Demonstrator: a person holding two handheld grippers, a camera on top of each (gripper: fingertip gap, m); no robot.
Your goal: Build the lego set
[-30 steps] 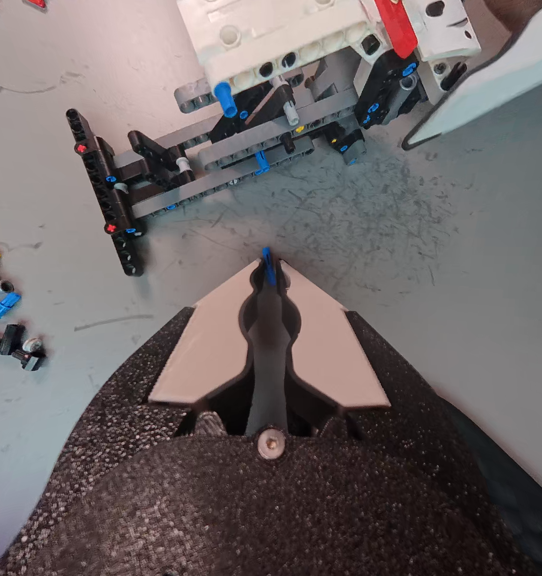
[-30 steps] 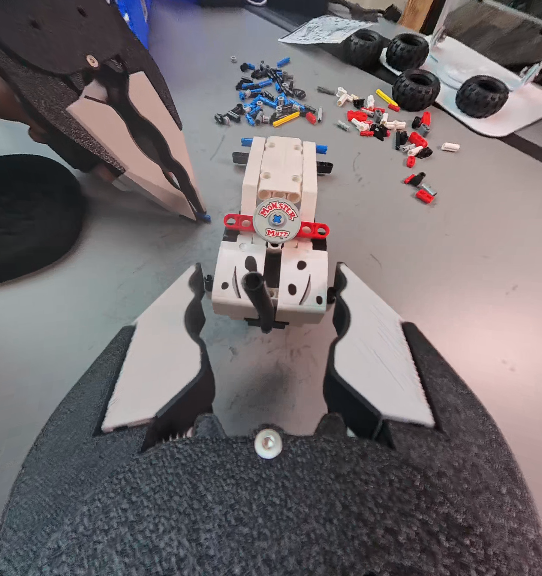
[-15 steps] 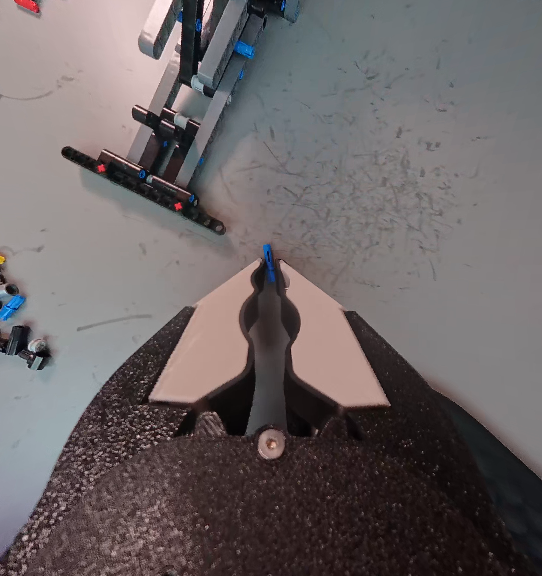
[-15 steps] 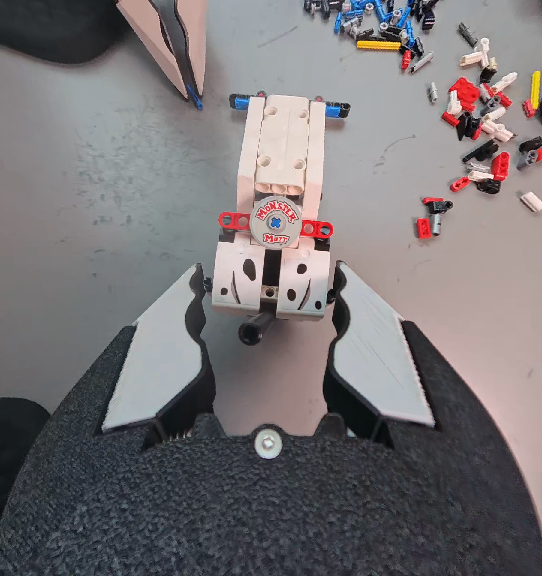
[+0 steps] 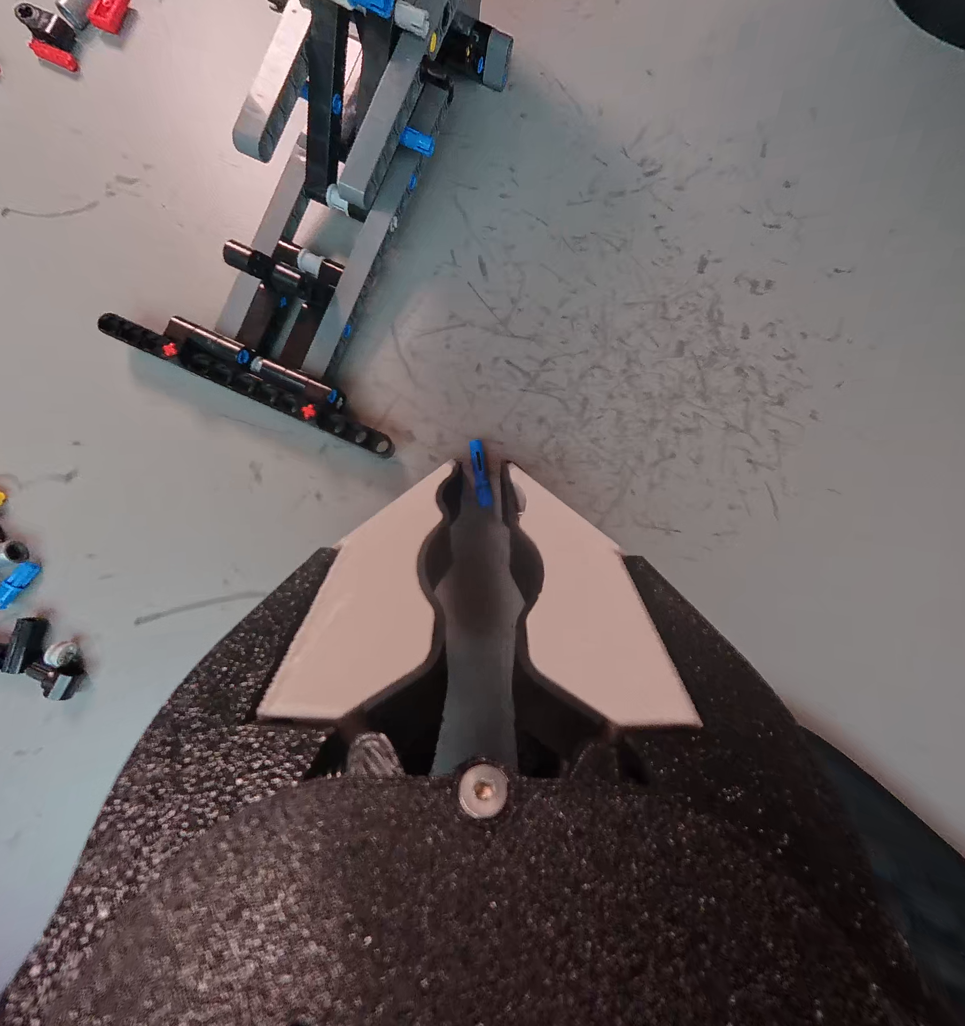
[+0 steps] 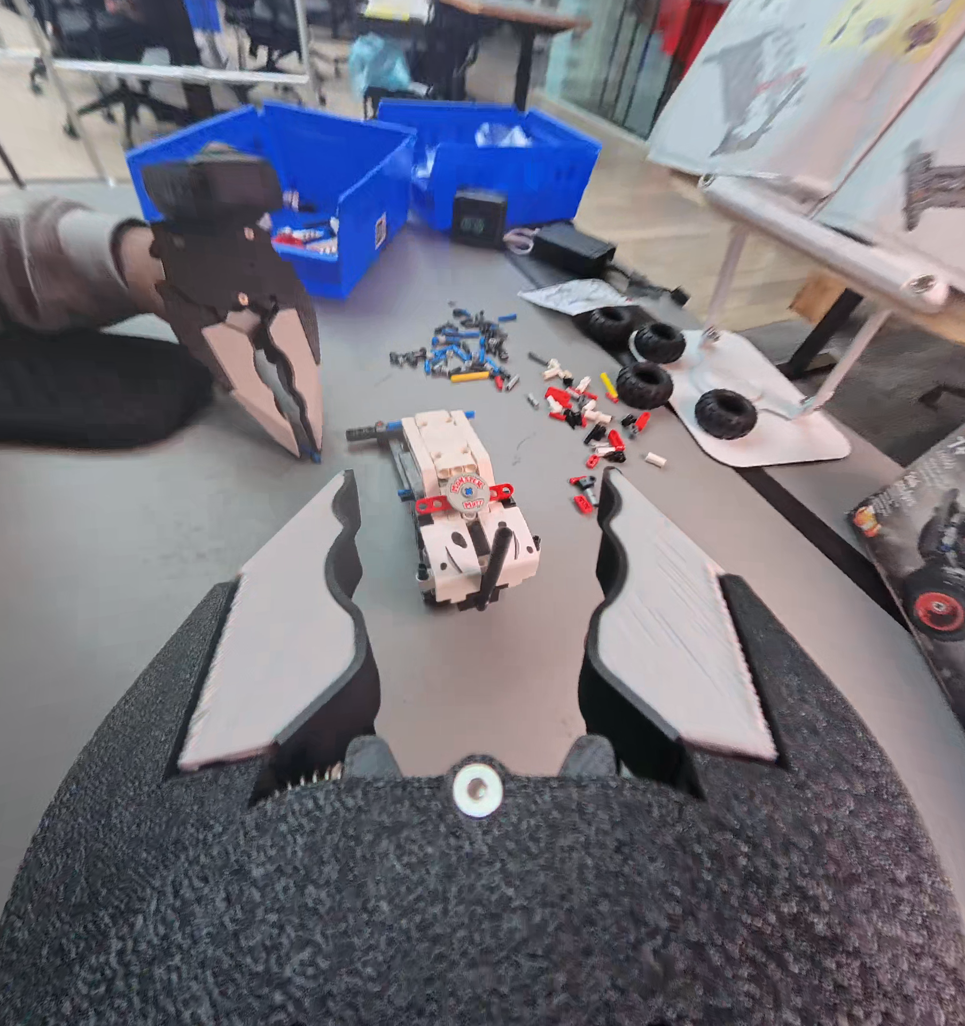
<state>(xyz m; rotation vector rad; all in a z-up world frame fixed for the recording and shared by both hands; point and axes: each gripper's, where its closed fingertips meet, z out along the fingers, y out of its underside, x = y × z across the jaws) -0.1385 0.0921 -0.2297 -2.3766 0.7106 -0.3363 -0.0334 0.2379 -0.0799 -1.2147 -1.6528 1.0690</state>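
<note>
My left claw (image 5: pixel 480 463) pinches a small blue plastic pin (image 5: pixel 479 472), ready for fitting. Right claw (image 6: pixel 477 499) gapes empty near the white-bodied lego truck w/ grey beam chassis (image 6: pixel 463 516), prob. to steady it.

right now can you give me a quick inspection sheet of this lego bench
surface: grey table, heavily scuffed.
job's things: part-built white truck on the table; four black tyres to its right.
clutter: loose small parts beyond the truck; two blue bins; set box.
grippers: left tool shut on blue pin; right tool open, empty, short of the truck.
cables: black adapter and cable at the far edge.
surroundings: instruction stand, office chairs behind.
</note>
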